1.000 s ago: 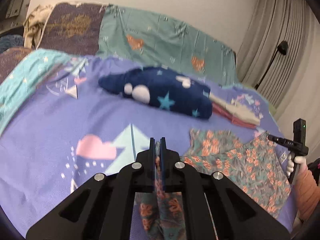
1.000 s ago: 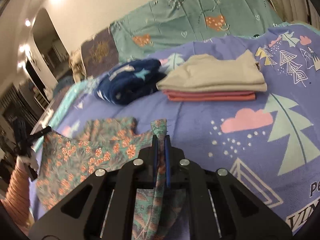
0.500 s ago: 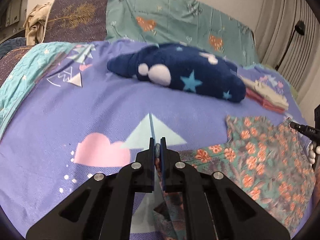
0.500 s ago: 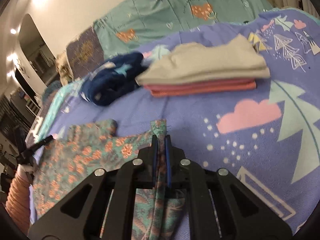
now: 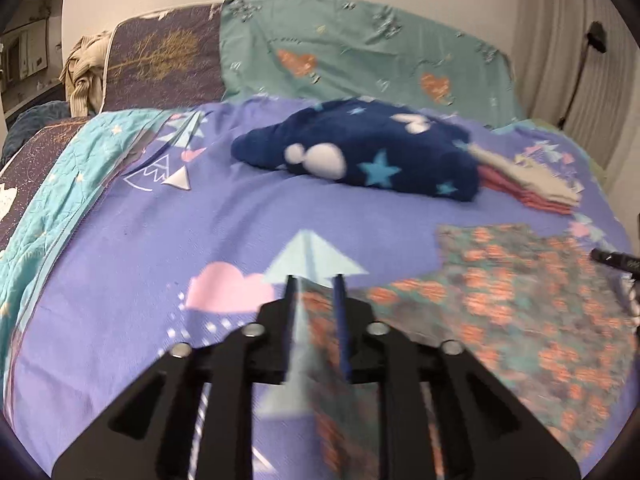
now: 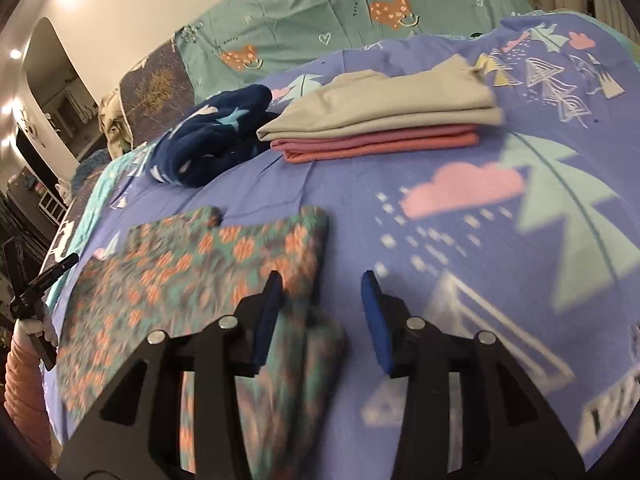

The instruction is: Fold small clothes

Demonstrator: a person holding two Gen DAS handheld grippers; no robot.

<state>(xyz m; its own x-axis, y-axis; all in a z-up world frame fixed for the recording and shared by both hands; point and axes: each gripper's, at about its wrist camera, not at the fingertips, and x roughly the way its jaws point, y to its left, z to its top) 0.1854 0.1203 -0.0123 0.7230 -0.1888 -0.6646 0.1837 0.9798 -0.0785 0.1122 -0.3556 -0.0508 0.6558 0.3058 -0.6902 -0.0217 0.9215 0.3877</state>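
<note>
Teal cloth printed with orange flowers, the floral garment [image 6: 192, 264], lay spread flat on the purple bedspread [image 5: 168, 240], and it serves as the landmark for everything else. Both tongs hung over its near edge. The left tongs [image 5: 314, 280] stood parted by a narrow gap, with a corner of the garment showing between the blue pads (blurred, so I cannot tell whether a pad touched it), and nothing was gripped. The right tongs [image 6: 320, 280] stood wide apart, holding nothing; a bunched fold of the garment lay beneath and between the fingers [image 6: 270, 312], nearer the left-hand one.

Beyond the garment, toward the head of the bed, lay a dark blue fleece item with stars [image 5: 368, 156], crumpled and well apart from the floral cloth. Just beside that fleece, and also beyond the garment, sat a stack of folded clothes [image 6: 384, 120]: a beige piece on top, pink and coral pieces under it, edges fairly square. Farther back than all of these, teal pillows with orange hearts [image 5: 360, 52] leaned against the wall.

At the garment's far side, as seen from the right wrist, the other handheld device [image 6: 36, 284] showed at the frame's edge, held by a hand in a pink sleeve. The garment itself looked motion-blurred in both views.
</note>
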